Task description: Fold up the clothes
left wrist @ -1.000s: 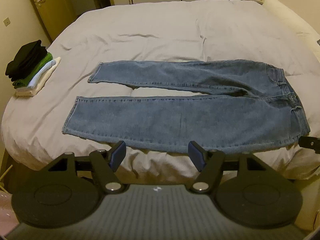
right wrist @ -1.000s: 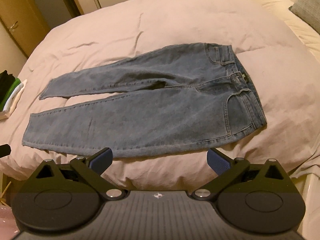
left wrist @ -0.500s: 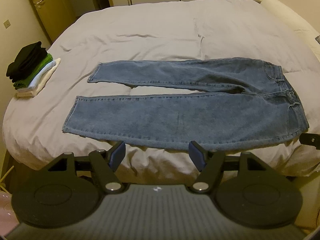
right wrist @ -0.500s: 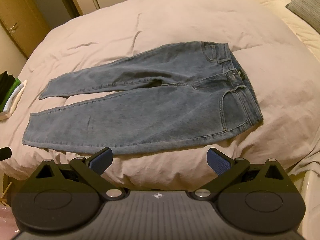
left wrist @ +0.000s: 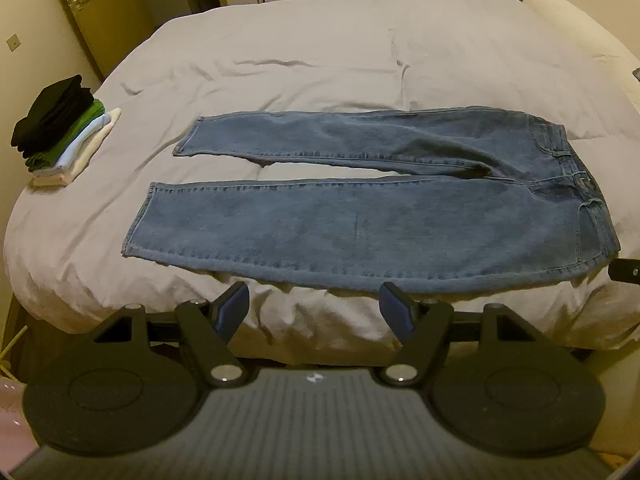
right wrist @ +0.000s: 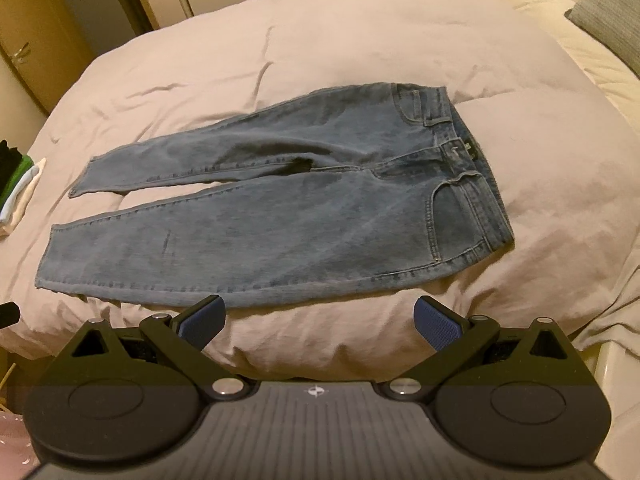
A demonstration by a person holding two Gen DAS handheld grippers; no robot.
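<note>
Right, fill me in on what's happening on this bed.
A person holds a two-finger gripper in each hand, facing a pair of blue jeans spread flat on the bed, legs apart, waistband to the right. The left gripper and right gripper are both open, hovering off the near edge without touching the denim. No fold has been made. A stack of folded clothes sits at the bed's left side.

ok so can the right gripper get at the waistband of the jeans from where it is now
Probably yes. The right gripper is open and empty, short of the bed edge, and the jeans lie flat with the waistband uncovered on the right. Nothing lies between; it only needs to move forward and right.
</note>
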